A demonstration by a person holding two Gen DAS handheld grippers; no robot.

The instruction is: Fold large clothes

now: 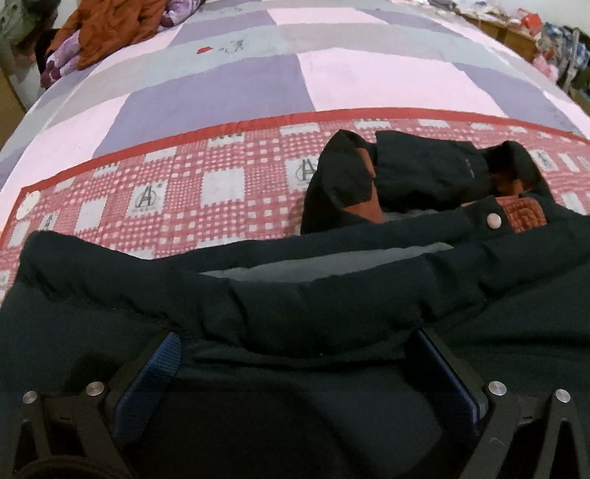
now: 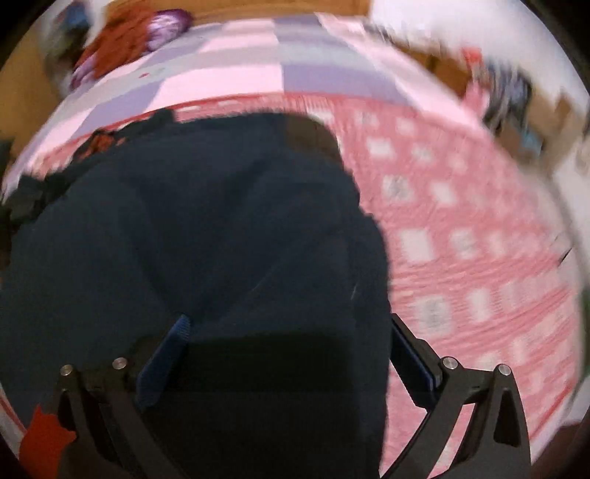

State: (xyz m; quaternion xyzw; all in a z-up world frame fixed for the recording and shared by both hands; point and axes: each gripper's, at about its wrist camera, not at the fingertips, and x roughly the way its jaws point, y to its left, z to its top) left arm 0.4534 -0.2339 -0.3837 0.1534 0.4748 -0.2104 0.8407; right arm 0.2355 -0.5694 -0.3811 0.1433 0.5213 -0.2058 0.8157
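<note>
A large dark navy padded jacket lies on a red-and-white checked blanket. Its collar, with orange lining and a pale snap button, is bunched at the far right. My left gripper stands open wide, its blue pads on either side of a thick fold of the jacket. The right wrist view is blurred by motion. There the jacket fills the left half, and my right gripper also stands wide open over its near right part, by the edge.
Beyond the blanket spreads a pink, purple and grey patchwork quilt. An orange-brown garment and purple cloth are heaped at the bed's far left corner. Cluttered shelves stand past the bed's right side.
</note>
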